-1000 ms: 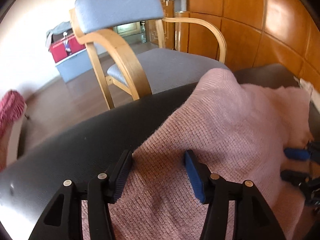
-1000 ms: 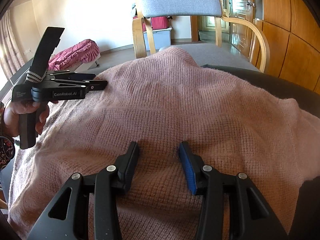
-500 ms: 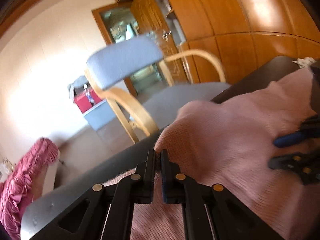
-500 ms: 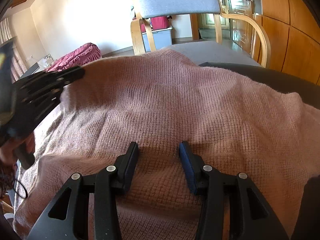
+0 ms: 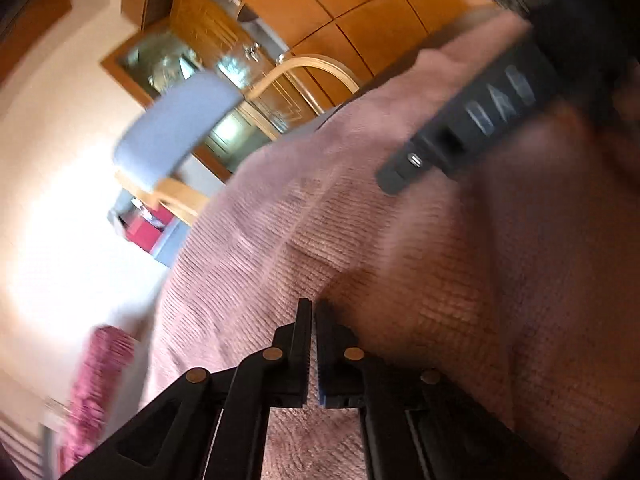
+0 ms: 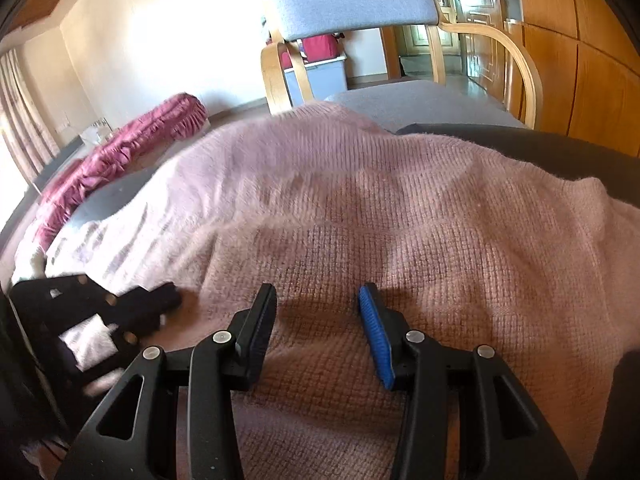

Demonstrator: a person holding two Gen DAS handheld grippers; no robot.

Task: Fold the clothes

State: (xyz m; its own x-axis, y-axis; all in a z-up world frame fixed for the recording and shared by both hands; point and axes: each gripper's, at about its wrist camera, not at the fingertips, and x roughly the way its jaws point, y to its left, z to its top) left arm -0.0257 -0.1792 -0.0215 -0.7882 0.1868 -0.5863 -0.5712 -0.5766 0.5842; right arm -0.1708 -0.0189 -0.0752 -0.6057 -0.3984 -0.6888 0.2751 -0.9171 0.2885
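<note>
A pink knit sweater (image 6: 400, 200) lies spread over the dark table (image 6: 560, 148). My right gripper (image 6: 316, 304) rests on its near part, jaws open, with only flat knit between them. My left gripper (image 5: 313, 312) is shut on a pinch of the sweater (image 5: 260, 260), and a fold of cloth rises from its tips. In the right wrist view the left gripper (image 6: 172, 300) sits low at the left, with the sweater's left side lifted and blurred beside it. The right tool's black body (image 5: 472, 120) crosses the upper right of the tilted, blurred left wrist view.
A wooden armchair with a grey cushion (image 6: 352, 0) stands just beyond the table's far edge. A magenta ruffled cloth (image 6: 120, 152) lies off to the left. Orange wood cabinets (image 6: 600, 60) line the right wall. A box with red contents (image 6: 316, 56) sits on the floor behind the chair.
My left gripper closed on the sweater's left edge, then rolled and swept in toward the right gripper, dragging a fold of knit with it. The right gripper stayed put and open.
</note>
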